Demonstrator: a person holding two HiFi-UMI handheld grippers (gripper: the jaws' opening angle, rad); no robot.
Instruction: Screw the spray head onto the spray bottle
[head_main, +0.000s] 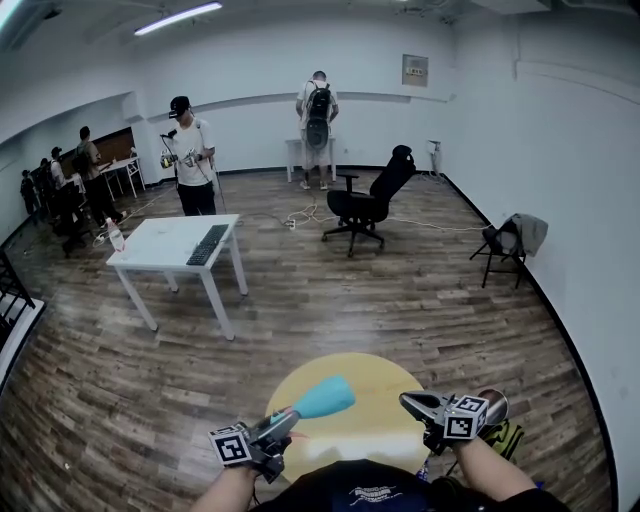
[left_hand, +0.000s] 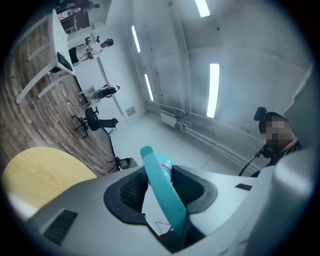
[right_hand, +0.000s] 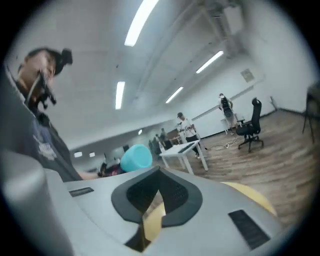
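Observation:
A teal spray bottle (head_main: 322, 398) hangs tilted over the round yellow table (head_main: 370, 440), its wide end toward the right. My left gripper (head_main: 283, 422) is shut on its narrow end. In the left gripper view the teal bottle (left_hand: 162, 192) fills the gap between the jaws, with a pink ring at its far part. My right gripper (head_main: 406, 401) stands apart to the right of the bottle, shut and holding nothing. In the right gripper view the right gripper (right_hand: 159, 176) has its pads together, and the bottle's round end (right_hand: 136, 157) shows beyond them. I see no separate spray head.
Beyond the yellow table lies wooden floor. A white table (head_main: 160, 250) with a keyboard stands at the left, a black office chair (head_main: 365, 205) in the middle and a folding chair (head_main: 510, 245) with a grey garment at the right wall. Several people stand at the back.

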